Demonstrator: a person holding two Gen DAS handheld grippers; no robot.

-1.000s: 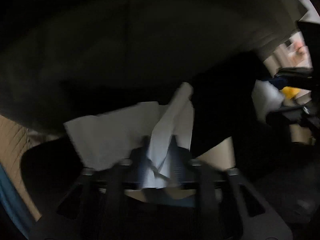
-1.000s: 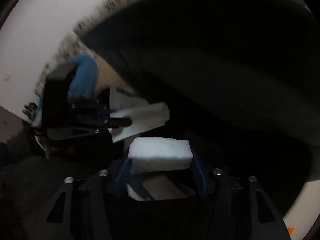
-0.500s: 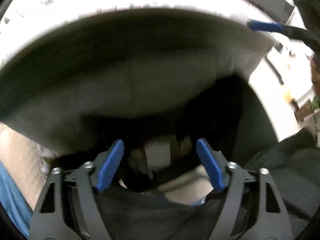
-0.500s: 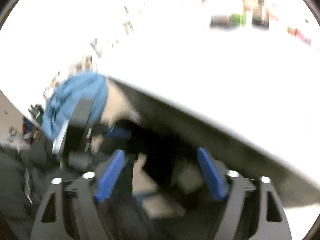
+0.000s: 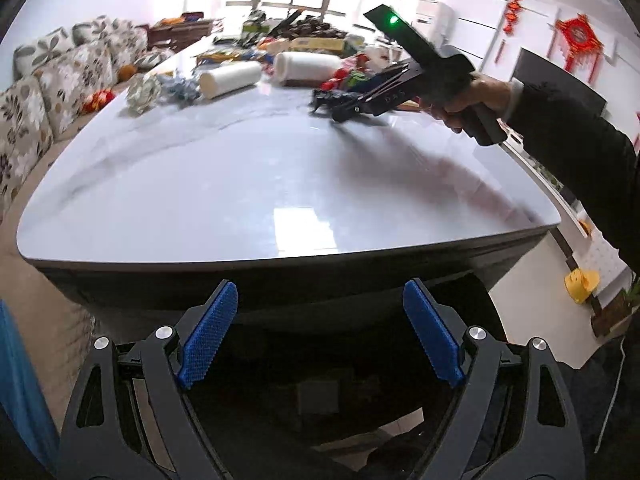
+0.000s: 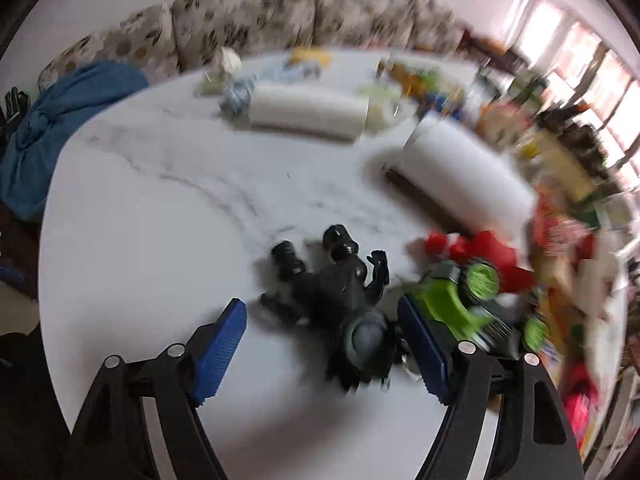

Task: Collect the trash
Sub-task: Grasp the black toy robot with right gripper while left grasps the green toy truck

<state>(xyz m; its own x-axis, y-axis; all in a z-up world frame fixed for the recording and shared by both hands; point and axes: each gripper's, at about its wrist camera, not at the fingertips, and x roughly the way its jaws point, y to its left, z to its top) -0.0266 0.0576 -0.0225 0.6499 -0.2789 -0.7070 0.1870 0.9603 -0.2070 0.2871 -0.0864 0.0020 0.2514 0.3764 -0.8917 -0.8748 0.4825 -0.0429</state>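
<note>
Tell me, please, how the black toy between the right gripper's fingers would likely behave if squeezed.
The black toy looks like hard plastic, so probably stiff. Its jutting limbs make an uneven grip, so it may twist between the open right gripper. On the glossy table it would likely slide.

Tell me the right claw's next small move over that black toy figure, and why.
Probably ease the right claw down and close it on the black plastic toy figure. Its blue pads are spread open with the figure lying between them on the white marble table, not yet gripped. The view is blurred, so alignment is uncertain.
</note>
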